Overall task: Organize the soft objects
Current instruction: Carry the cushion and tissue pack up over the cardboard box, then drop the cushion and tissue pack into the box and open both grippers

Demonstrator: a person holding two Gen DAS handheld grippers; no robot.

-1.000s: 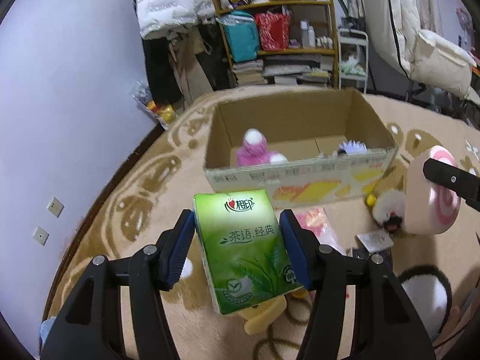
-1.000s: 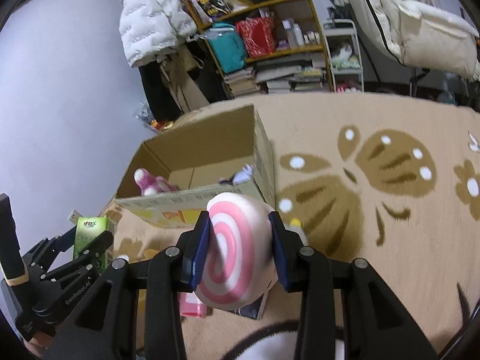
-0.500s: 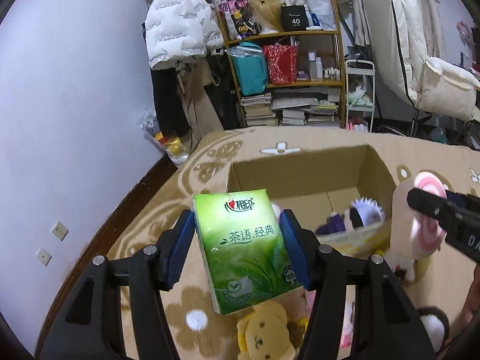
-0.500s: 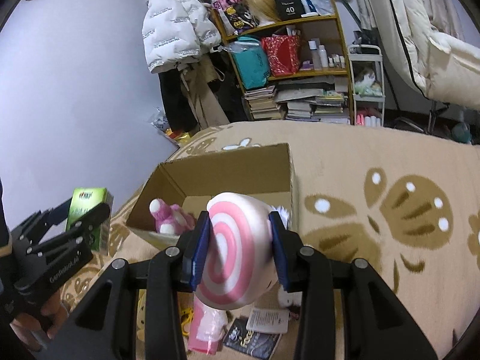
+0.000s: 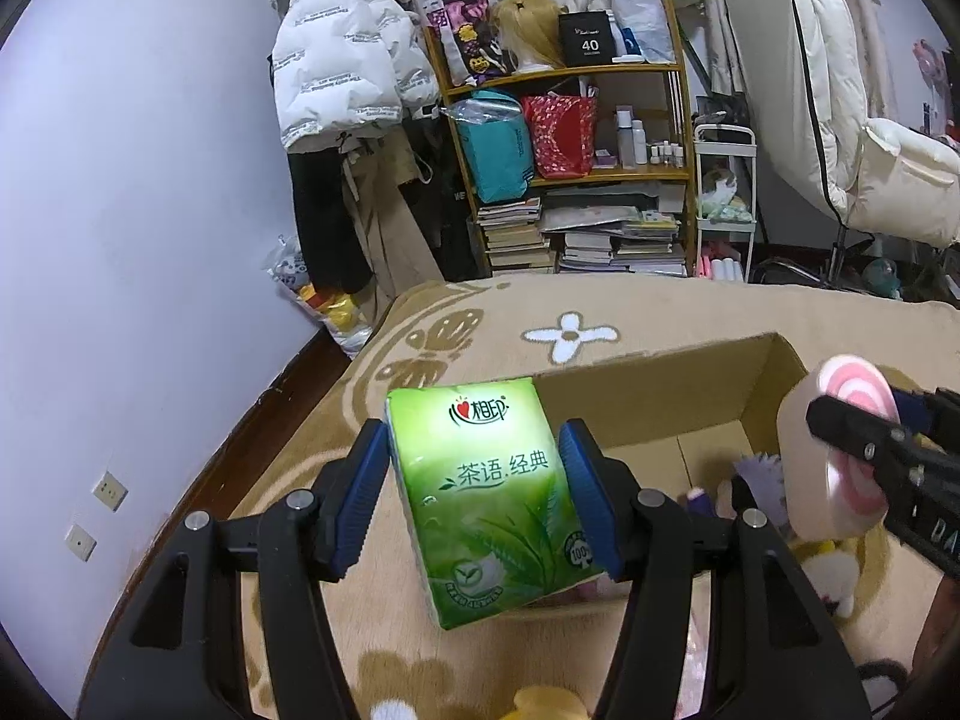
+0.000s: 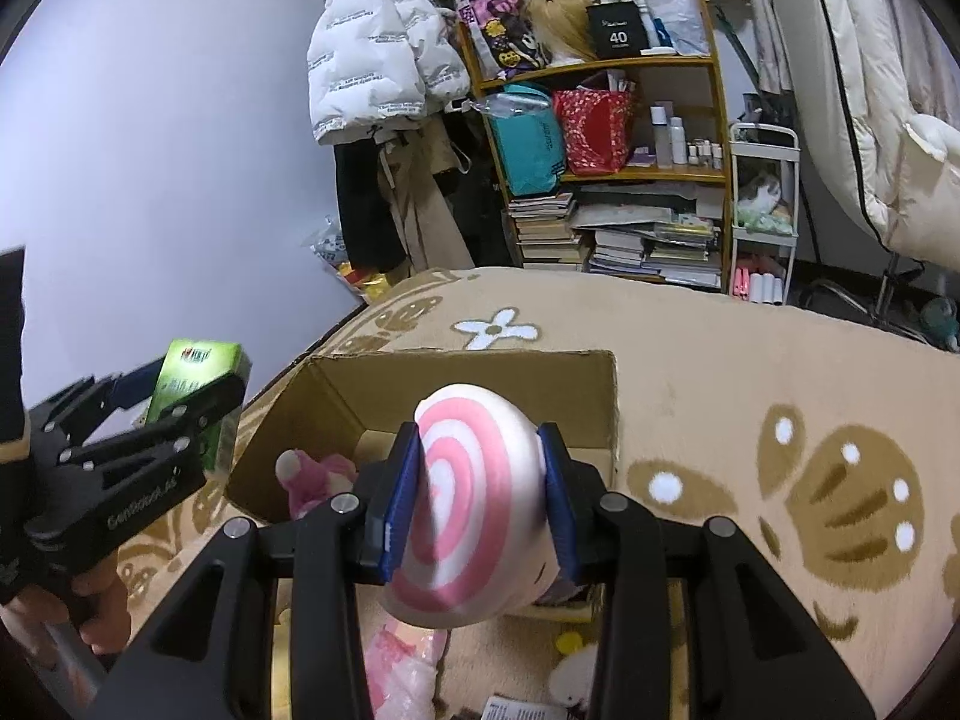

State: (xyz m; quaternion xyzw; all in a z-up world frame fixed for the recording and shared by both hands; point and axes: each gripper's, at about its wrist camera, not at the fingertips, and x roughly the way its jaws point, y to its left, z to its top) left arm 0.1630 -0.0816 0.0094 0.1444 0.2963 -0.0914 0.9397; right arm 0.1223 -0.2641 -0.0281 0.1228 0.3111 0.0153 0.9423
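My left gripper (image 5: pixel 480 495) is shut on a green tissue pack (image 5: pixel 492 498) and holds it above the near left part of an open cardboard box (image 5: pixel 660 378). The pack also shows at the left of the right wrist view (image 6: pixel 198 372). My right gripper (image 6: pixel 477 498) is shut on a pink-and-white swirl plush (image 6: pixel 474 510), held over the box (image 6: pixel 456 384). The plush also shows at the right of the left wrist view (image 5: pixel 840 444). A pink plush toy (image 6: pixel 318 480) and a purple-white toy (image 5: pixel 759 480) lie inside the box.
The box stands on a tan patterned rug (image 6: pixel 780 396). Loose soft toys and packets lie on the rug in front of the box (image 6: pixel 402 666). A cluttered shelf (image 5: pixel 576 168), hanging coats (image 5: pixel 342 90) and a purple wall (image 5: pixel 150 180) stand behind.
Both grippers have risen and moved forward with their loads, from in front of the box to over it. The floor toys have dropped out of the lower view.
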